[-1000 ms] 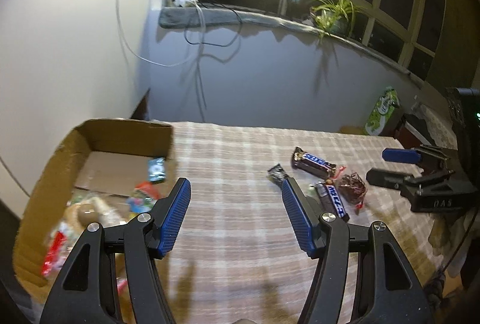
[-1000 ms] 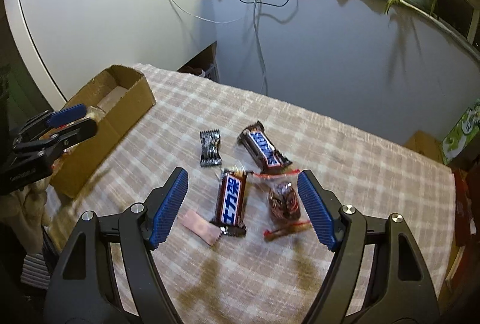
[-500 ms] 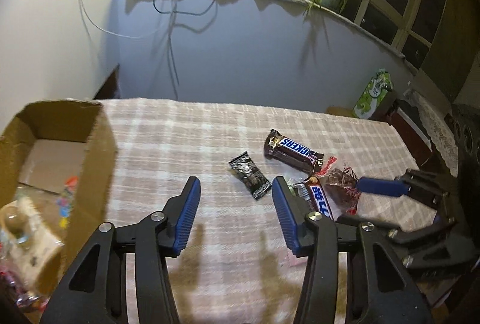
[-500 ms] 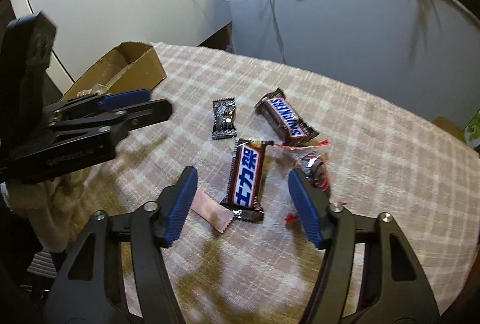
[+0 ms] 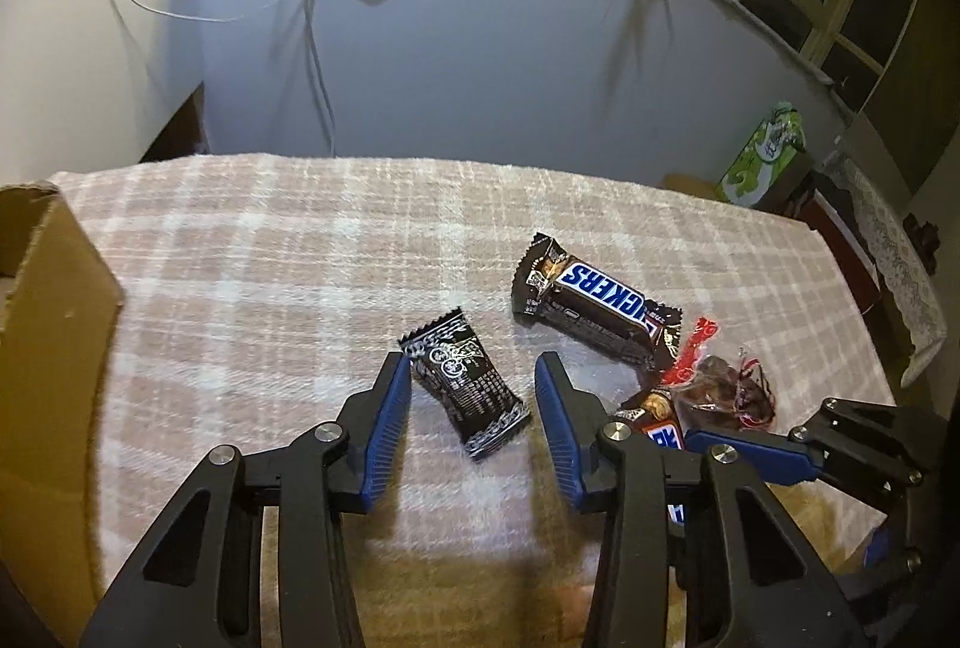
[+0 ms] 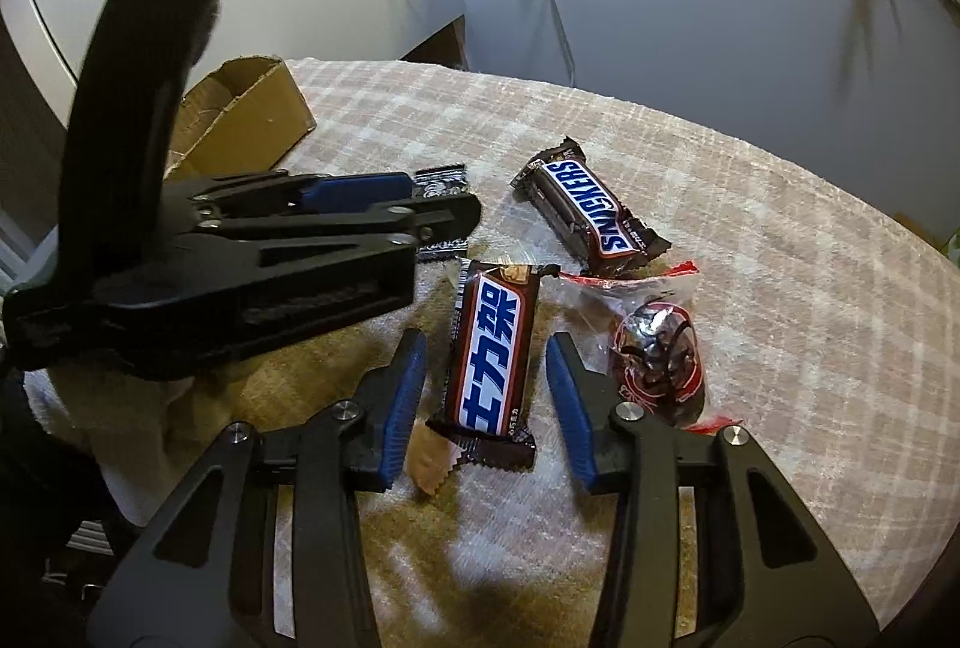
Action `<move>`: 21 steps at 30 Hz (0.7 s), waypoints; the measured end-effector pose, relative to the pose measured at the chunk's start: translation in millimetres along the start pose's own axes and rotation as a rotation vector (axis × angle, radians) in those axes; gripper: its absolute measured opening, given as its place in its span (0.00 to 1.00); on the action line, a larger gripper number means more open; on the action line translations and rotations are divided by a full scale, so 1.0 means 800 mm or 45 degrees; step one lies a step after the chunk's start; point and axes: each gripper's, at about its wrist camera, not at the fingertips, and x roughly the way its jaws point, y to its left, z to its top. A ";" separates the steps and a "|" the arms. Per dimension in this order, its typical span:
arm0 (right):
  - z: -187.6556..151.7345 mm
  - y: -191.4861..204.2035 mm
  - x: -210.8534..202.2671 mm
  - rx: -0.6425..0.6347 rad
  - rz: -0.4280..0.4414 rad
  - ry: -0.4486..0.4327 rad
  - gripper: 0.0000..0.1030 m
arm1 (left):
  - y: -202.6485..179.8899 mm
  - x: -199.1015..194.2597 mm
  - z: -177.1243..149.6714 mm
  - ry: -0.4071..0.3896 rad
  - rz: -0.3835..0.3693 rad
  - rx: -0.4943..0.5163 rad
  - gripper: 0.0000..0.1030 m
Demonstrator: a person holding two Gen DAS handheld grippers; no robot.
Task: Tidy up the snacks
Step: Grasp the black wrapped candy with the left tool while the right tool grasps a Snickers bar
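Nearest us, our left gripper (image 5: 474,372) hangs low over the pink-and-cream checked tablecloth (image 5: 270,258), its blue-padded fingers (image 5: 387,420) spread apart on either side of a small black sachet with white print (image 5: 465,384), which lies flat on the cloth between them, unclamped. Our right gripper (image 6: 486,348) is likewise spread wide, flanking a brown chocolate bar with blue Chinese lettering (image 6: 492,354); its pads are not touching the wrapper. A pale pink wafer-like packet (image 6: 429,465) pokes out from under that bar's near end. Just right of it sits a clear twist bag of dark sweets with red trim (image 6: 657,348). Beyond lies a brown Snickers bar (image 6: 591,219). Farther left stands an open brown cardboard box (image 6: 252,120), well apart from the snacks.
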 end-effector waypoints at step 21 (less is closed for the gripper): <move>-0.002 -0.002 -0.008 0.035 -0.017 -0.016 0.29 | -0.011 -0.009 -0.007 -0.045 0.072 0.094 0.20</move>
